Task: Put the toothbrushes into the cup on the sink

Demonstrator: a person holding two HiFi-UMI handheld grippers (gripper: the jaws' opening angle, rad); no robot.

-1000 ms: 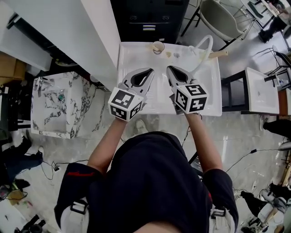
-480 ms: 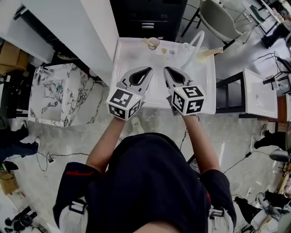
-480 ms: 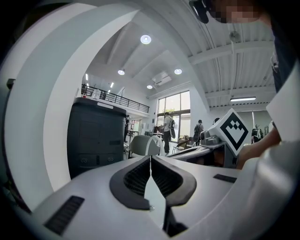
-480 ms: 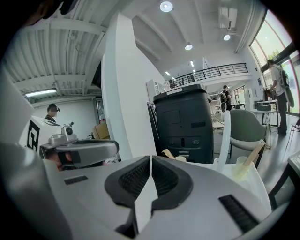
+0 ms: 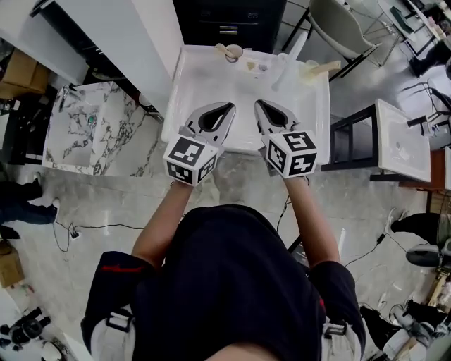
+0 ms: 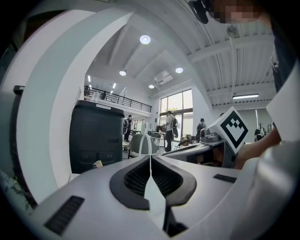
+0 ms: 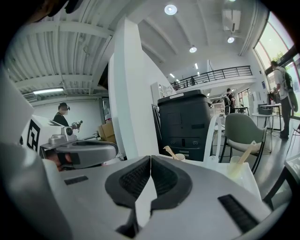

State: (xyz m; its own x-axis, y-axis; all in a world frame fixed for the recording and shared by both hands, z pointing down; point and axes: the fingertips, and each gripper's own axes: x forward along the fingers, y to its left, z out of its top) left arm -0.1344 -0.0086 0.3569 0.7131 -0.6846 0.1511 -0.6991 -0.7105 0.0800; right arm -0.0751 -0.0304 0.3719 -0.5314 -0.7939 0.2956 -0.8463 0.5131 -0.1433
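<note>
The white sink point(image 5: 180, 92) lies ahead of me in the head view. At its back rim a pale cup point(image 5: 232, 51) stands with a wooden stick-like piece point(image 7: 169, 151) leaning in it. At the back right a translucent cup point(image 5: 309, 70) holds a wooden-handled toothbrush point(image 5: 330, 67); the right gripper view shows that toothbrush point(image 7: 244, 155) too. A white faucet point(image 5: 290, 55) rises between the cups. My left gripper point(image 5: 230, 107) and right gripper point(image 5: 258, 104) hover side by side over the sink's near half. Both are shut and hold nothing.
A marble-patterned basin point(image 5: 77, 130) sits at the left, and a white counter point(image 5: 106, 32) behind it. A dark cabinet point(image 5: 225, 21) stands behind the sink. To the right are a dark stand point(image 5: 352, 137), another white basin point(image 5: 398, 137) and a chair point(image 5: 345, 25). Cables cross the floor.
Both grippers have drawn back together from the middle of the sink toward its near edge. The sink and cups now sit higher in the head view.
</note>
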